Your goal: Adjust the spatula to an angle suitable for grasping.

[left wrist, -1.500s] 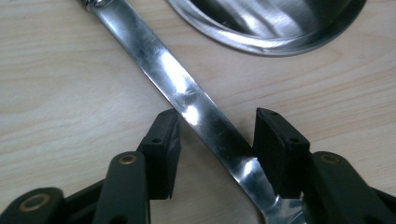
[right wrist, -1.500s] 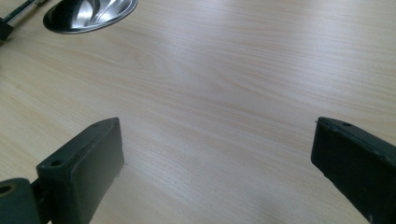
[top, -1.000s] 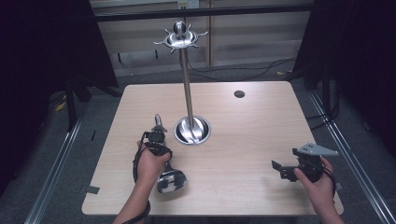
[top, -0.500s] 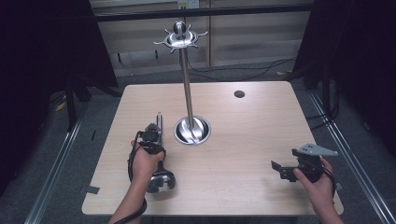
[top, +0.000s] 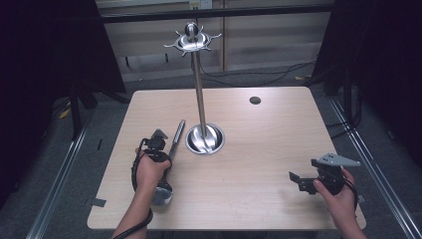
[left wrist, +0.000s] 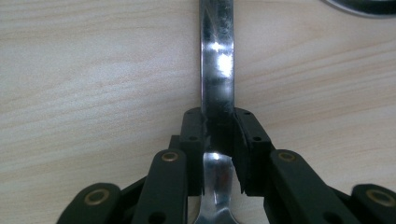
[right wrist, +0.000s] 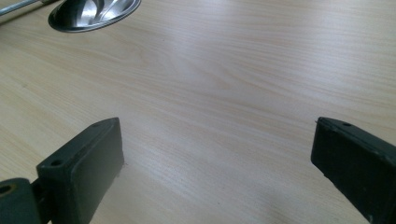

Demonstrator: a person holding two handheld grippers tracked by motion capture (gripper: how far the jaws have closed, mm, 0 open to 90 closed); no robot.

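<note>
the wooden table [top: 259, 149] carries a tall steel utensil stand [top: 200, 94] — round dished base near the centre, hook crown at the top, every hook bare. from that base, a steel ladle [top: 175, 142] lies flat at about 8 o'clock, its handle tip pointing up toward the base's rim and its bowl down by the person's left wrist.

the left gripper [left wrist: 219, 140] has just been closing its jaws, and in the left gripper view both pads sit against the flat handle with no gap on either side — a firm pinch partway along the handle. the right gripper [right wrist: 217, 158] rests at roughly 4 o'clock from the base, jaws wide apart with nothing between them, well away from the work.

the step in hand looks like taking up the ladle to hang it. judged from here, squeeze square across the handle's edges before lifting, raise the bowl end clear, and keep the handle off the stand's pole.
</note>
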